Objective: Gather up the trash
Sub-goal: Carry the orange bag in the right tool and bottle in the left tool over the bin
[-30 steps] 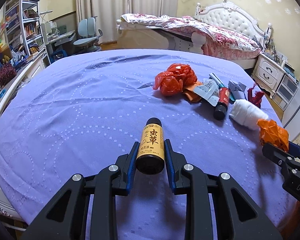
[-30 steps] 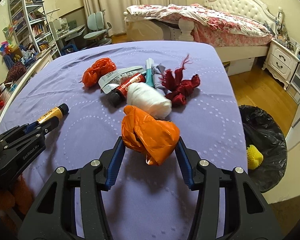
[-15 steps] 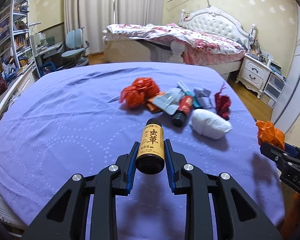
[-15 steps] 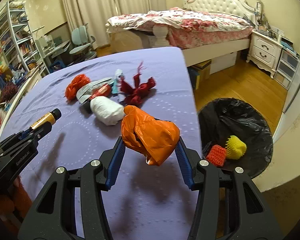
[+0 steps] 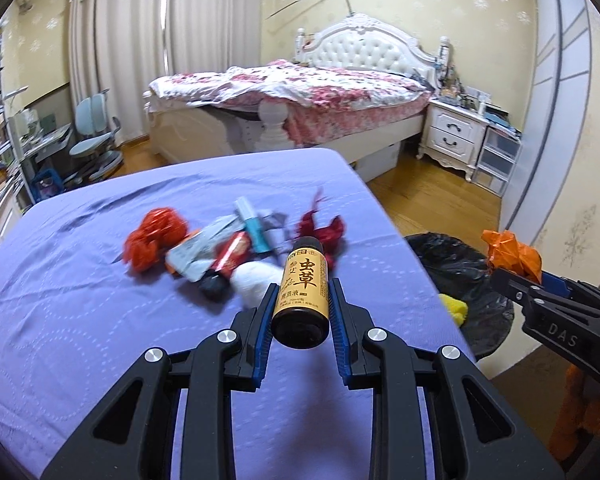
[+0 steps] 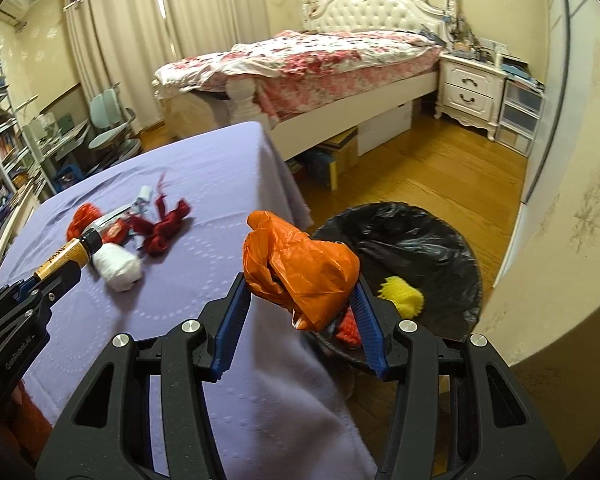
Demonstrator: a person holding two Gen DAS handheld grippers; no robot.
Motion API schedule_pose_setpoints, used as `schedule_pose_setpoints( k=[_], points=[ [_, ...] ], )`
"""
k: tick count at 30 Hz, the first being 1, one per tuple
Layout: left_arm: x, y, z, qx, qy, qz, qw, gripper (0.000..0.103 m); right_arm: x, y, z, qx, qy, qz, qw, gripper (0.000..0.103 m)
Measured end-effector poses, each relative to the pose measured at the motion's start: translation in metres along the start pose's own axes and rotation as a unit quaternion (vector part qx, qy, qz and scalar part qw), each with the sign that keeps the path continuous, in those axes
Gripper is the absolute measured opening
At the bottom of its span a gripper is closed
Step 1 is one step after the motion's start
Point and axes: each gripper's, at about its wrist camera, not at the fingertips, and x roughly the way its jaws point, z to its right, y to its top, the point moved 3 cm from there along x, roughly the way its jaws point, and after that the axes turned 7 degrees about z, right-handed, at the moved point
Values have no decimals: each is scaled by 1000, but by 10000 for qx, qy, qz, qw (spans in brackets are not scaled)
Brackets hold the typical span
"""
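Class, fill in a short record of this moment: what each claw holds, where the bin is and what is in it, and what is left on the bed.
left claw: shut on bottle
right claw: shut on orange bag
bin: on floor beside purple bed, black liner
in bin: yellow item, red item
left on bed: white wad, dark red scraps, red bag, tubes and wrappers

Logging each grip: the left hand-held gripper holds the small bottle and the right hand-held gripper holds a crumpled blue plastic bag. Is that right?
Not quite. The left hand-held gripper does hold the small bottle, but the crumpled plastic bag in the right hand-held gripper is orange, not blue, as the right wrist view shows.
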Motion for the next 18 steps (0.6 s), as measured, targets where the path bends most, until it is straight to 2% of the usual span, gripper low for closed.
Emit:
schedule_pose_setpoints(
  k=[9, 18],
  points=[
    [26, 16, 60, 374, -453, 23, 9983, 27, 8, 7, 46, 229, -450, 81, 9987, 50],
    [52, 23, 96, 583, -645, -80, 9962, 27, 18, 11, 79, 409, -649, 78, 9970, 50]
  ],
)
